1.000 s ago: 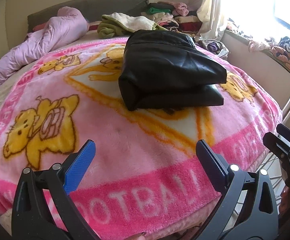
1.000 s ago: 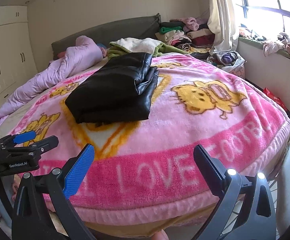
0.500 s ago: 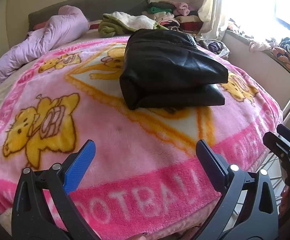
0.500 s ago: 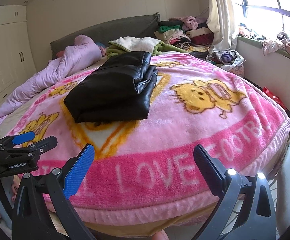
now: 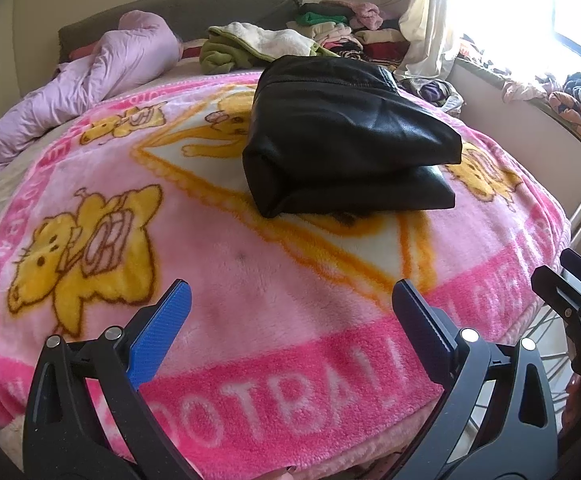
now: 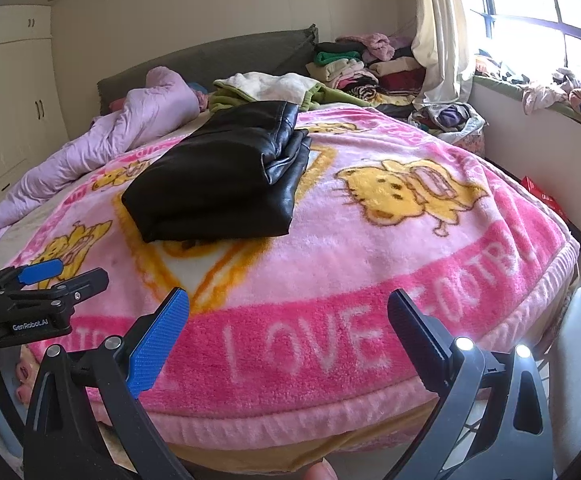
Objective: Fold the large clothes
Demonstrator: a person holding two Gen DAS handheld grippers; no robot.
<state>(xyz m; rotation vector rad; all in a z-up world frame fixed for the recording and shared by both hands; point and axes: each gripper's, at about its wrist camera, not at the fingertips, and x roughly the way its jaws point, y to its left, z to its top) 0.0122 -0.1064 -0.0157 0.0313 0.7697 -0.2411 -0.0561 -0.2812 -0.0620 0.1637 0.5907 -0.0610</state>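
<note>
- The black jacket [image 5: 342, 136] lies folded in a thick, squarish bundle at the middle of the pink fleece blanket [image 5: 218, 280] on the bed, toward 12 o'clock from both tools.
- Its smooth, leather-like skin looks heavy, springy and slippery; best taken by the layered edge at 3 o'clock.
- Left hand-held gripper [image 5: 290, 316] and right hand-held gripper [image 6: 288, 318]: both spread apart, holding nothing.
</note>
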